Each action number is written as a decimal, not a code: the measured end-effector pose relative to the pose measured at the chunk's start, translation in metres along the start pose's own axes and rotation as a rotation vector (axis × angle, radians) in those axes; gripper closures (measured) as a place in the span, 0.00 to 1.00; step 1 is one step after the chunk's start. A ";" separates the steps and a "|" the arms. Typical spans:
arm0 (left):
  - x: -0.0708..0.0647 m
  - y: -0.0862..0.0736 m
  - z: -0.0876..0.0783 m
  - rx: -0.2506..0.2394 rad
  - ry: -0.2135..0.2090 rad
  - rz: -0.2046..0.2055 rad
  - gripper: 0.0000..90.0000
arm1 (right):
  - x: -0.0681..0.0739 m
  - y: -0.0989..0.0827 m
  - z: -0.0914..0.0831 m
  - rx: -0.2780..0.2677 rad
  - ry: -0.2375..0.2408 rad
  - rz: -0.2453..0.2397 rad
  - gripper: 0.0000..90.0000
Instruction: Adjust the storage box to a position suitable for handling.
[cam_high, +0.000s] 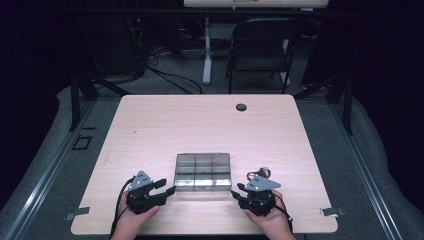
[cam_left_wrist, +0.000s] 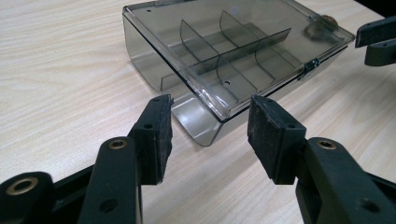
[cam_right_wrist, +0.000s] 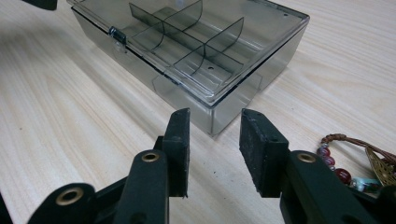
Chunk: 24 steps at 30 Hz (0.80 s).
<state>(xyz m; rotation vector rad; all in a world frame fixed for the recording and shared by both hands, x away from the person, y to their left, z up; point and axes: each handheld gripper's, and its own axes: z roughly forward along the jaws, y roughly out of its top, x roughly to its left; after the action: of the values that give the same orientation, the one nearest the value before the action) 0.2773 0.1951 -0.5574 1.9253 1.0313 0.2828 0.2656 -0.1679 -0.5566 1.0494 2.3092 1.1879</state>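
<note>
The clear divided box (cam_high: 202, 172) sits near the table's (cam_high: 165, 125) near edge, lid latched, compartments apparently empty. Left hand-held gripper (cam_high: 167, 187) and right hand-held gripper (cam_high: 237, 191) flank its near corners, jaws parted, holding nothing. The beaded bracelet (cam_right_wrist: 359, 163) lies right of it, untouched; opening and loading seemingly remain.

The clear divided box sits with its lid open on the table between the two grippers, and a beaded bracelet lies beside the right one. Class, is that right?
Not quite: the clear divided box has its lid closed, with the small latch fastened at the front edge, as the left gripper view shows. The rest stands: it sits on the table between the left gripper and the right gripper, and the beaded bracelet lies beside the right one.
</note>
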 end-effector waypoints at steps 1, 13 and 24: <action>0.000 0.000 0.000 0.000 0.006 0.003 0.56 | 0.000 0.000 0.000 0.000 0.000 0.000 0.71; -0.001 -0.002 0.001 0.005 0.009 0.038 0.57 | -0.004 0.001 0.002 -0.003 0.050 0.023 0.73; -0.002 -0.002 0.002 0.012 -0.016 0.047 0.59 | -0.001 0.000 0.005 -0.006 0.082 -0.014 0.74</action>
<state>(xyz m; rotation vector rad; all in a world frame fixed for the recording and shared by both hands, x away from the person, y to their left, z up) 0.2755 0.1927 -0.5594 1.9612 0.9804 0.2879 0.2699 -0.1658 -0.5595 0.9983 2.3688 1.2535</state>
